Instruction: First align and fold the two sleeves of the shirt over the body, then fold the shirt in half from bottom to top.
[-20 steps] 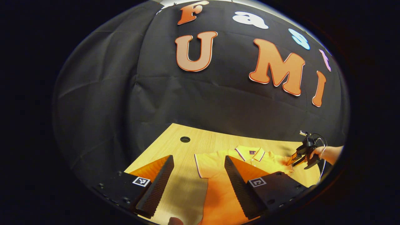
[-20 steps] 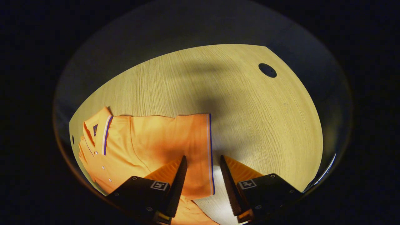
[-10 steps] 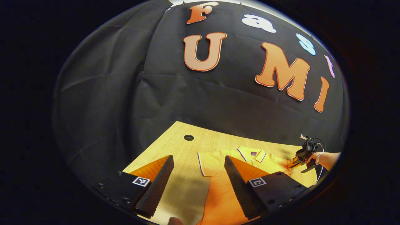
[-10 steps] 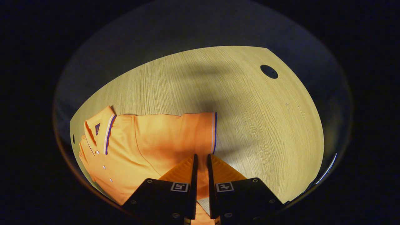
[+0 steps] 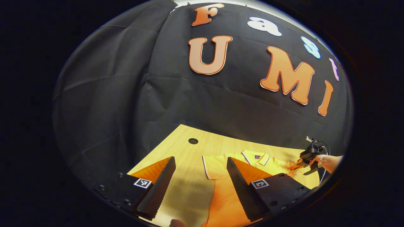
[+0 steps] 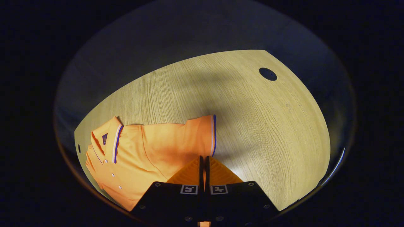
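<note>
While the orange short-sleeved polo shirt [image 6: 151, 151] lies flat on the pale wooden tabletop [image 6: 252, 126], collar at nine o'clock in the right gripper view, the right gripper [image 6: 203, 162] has its fingers pinched together on the striped cuff of one sleeve [image 6: 202, 135]. At five o'clock in the left gripper view, the left gripper [image 5: 200, 176] hangs with fingers spread wide, holding nothing, beside the other sleeve [image 5: 214, 162]. Neither sleeve appears folded yet; the bottom-to-top fold also remains.

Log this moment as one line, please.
step: sleeve fold, begun | right gripper: shut on sleeve by its cuff | left gripper: open, above table | shirt: flat, unfolded
</note>
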Action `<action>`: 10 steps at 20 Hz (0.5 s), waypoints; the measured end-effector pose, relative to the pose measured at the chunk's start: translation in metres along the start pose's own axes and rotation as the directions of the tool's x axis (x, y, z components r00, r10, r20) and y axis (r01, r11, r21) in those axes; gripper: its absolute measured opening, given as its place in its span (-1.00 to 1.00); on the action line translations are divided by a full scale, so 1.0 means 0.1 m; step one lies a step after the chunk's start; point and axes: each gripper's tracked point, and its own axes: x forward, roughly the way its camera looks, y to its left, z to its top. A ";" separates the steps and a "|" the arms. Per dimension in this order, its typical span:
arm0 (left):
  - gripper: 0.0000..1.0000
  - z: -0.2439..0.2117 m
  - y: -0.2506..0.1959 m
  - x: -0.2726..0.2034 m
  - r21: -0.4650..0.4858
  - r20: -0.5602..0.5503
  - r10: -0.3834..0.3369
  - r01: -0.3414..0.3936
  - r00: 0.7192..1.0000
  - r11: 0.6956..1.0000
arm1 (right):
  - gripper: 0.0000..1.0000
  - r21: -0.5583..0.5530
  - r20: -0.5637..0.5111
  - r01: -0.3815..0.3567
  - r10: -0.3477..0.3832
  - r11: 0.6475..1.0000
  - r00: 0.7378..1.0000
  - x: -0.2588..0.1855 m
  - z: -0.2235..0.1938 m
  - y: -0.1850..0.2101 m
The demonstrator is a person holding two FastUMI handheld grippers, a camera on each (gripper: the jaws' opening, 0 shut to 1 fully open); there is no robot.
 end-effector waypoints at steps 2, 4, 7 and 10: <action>0.96 0.01 -0.02 -0.01 0.003 0.000 -0.008 0.008 1.000 1.000 | -1.00 0.007 -0.003 -0.001 0.001 1.000 1.000 -0.05 0.00 0.00; 0.96 0.05 -0.06 -0.02 0.015 0.004 -0.022 0.022 1.000 1.000 | -1.00 0.018 0.023 -0.013 0.013 1.000 1.000 -0.18 0.05 0.06; 0.96 0.09 -0.02 -0.02 0.020 0.009 -0.044 0.044 0.999 0.999 | -1.00 -0.015 0.078 -0.034 0.035 0.999 0.996 -0.49 0.14 0.30; 0.96 0.16 0.09 -0.05 -0.009 0.016 -0.052 0.052 0.999 0.999 | -1.00 -0.093 0.107 -0.110 0.120 0.990 0.987 -0.84 0.09 0.94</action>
